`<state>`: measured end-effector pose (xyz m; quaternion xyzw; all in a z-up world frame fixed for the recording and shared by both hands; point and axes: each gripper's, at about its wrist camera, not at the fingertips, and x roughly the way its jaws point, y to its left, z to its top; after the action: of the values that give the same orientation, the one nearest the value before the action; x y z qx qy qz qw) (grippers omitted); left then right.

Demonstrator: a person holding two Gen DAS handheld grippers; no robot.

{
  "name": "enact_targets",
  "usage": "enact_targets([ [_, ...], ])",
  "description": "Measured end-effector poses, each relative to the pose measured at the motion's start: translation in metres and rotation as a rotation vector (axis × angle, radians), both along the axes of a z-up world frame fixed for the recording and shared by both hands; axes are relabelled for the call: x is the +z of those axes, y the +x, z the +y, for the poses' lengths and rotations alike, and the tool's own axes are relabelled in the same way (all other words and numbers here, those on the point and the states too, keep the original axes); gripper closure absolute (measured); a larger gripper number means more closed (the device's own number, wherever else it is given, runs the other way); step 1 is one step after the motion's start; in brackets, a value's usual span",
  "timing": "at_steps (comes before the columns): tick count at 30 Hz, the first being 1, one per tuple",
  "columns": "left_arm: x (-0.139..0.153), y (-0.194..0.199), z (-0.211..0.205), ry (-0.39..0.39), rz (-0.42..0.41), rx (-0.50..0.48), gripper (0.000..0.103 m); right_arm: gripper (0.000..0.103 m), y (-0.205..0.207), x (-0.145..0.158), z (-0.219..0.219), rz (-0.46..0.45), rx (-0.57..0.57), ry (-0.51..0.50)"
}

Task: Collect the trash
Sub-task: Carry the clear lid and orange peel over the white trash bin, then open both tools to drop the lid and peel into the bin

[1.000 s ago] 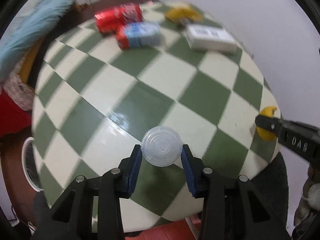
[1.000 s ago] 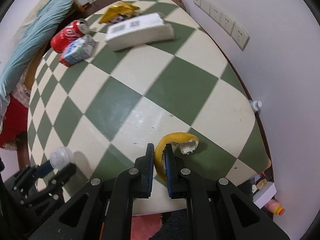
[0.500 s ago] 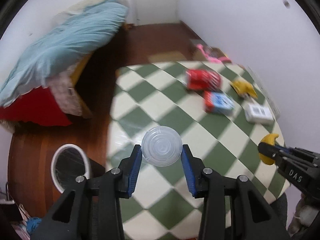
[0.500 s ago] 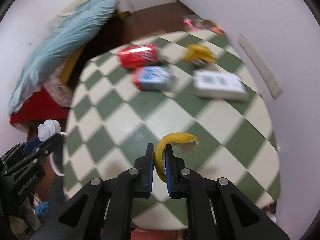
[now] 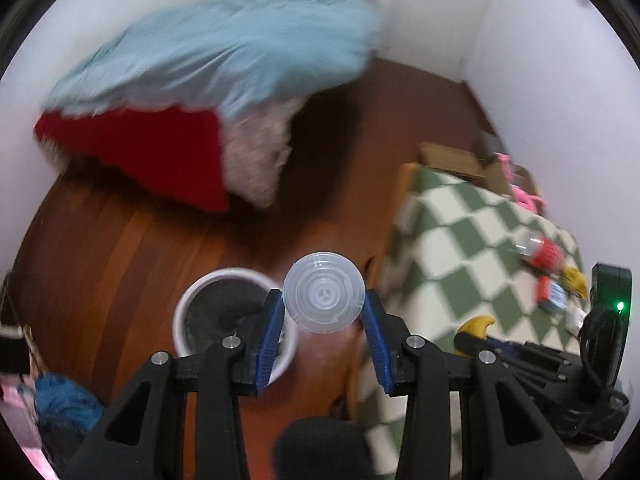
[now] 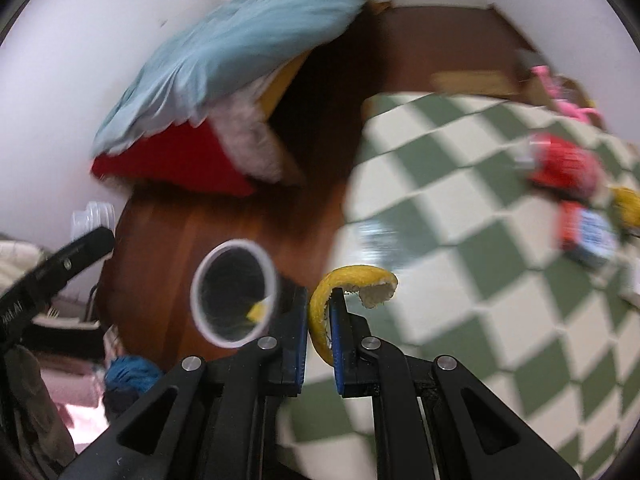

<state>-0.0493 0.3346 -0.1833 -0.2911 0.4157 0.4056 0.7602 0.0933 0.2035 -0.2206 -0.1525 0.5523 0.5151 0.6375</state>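
Left gripper (image 5: 323, 312): clamps the clear plastic lid (image 5: 324, 292).
Right gripper (image 6: 319, 320): pinches the orange peel (image 6: 352, 280).
Change: both have swung off the checkered table (image 6: 460, 220) toward the white bin (image 6: 234, 298); drop likely next.
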Motion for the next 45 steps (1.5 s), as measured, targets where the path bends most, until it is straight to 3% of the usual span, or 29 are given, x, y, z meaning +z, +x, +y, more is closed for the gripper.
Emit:
enact_targets([
  [5, -0.069, -0.045, 0.061, -0.157, 0.045, 0.09, 0.067, 0.092, -0.064, -0.063, 0.086, 0.103, 0.119, -0.096],
  [10, -0.145, -0.076, 0.112, -0.354, 0.064, 0.147, 0.066, 0.092, -0.107, -0.125, 0.152, 0.12, 0.196, -0.208],
  [14, -0.175, -0.088, 0.138, -0.432, 0.076, 0.182, 0.064, 0.092, -0.121, -0.159, 0.188, 0.129, 0.22, -0.267],
  [16, -0.18, -0.099, 0.145, -0.433, 0.075, 0.216, 0.045, 0.092, -0.125, -0.172, 0.203, 0.134, 0.229, -0.292],
  [17, -0.182, -0.105, 0.147, -0.428, 0.071, 0.234, 0.024, 0.092, -0.127, -0.179, 0.211, 0.144, 0.233, -0.3],
  [18, -0.182, -0.113, 0.147, -0.423, 0.062, 0.252, 0.015, 0.092, -0.129, -0.185, 0.219, 0.153, 0.241, -0.31],
  [22, -0.188, -0.135, 0.144, -0.406, 0.109, 0.311, 0.01, 0.089, -0.135, -0.201, 0.239, 0.185, 0.273, -0.313],
  [24, -0.189, -0.143, 0.138, -0.364, 0.157, 0.332, 0.009, 0.069, -0.138, -0.205, 0.246, 0.196, 0.29, -0.302],
  [25, -0.191, -0.145, 0.135, -0.34, 0.18, 0.345, 0.009, 0.039, -0.14, -0.206, 0.249, 0.198, 0.295, -0.288],
  [26, -0.192, -0.148, 0.131, -0.317, 0.195, 0.359, 0.009, 0.017, -0.141, -0.207, 0.25, 0.204, 0.305, -0.278],
  [27, -0.193, -0.15, 0.129, -0.302, 0.201, 0.365, 0.009, 0.012, -0.143, -0.208, 0.25, 0.2, 0.315, -0.277],
  [32, -0.203, -0.148, 0.112, -0.279, 0.263, 0.373, 0.009, 0.003, -0.152, -0.213, 0.243, 0.025, 0.341, -0.356],
  [35, -0.206, -0.141, 0.105, -0.272, 0.281, 0.364, 0.009, 0.003, -0.152, -0.215, 0.232, -0.06, 0.334, -0.401],
  [45, -0.182, -0.136, 0.082, -0.232, 0.268, 0.353, 0.009, 0.002, -0.145, -0.194, 0.207, -0.13, 0.308, -0.399],
])
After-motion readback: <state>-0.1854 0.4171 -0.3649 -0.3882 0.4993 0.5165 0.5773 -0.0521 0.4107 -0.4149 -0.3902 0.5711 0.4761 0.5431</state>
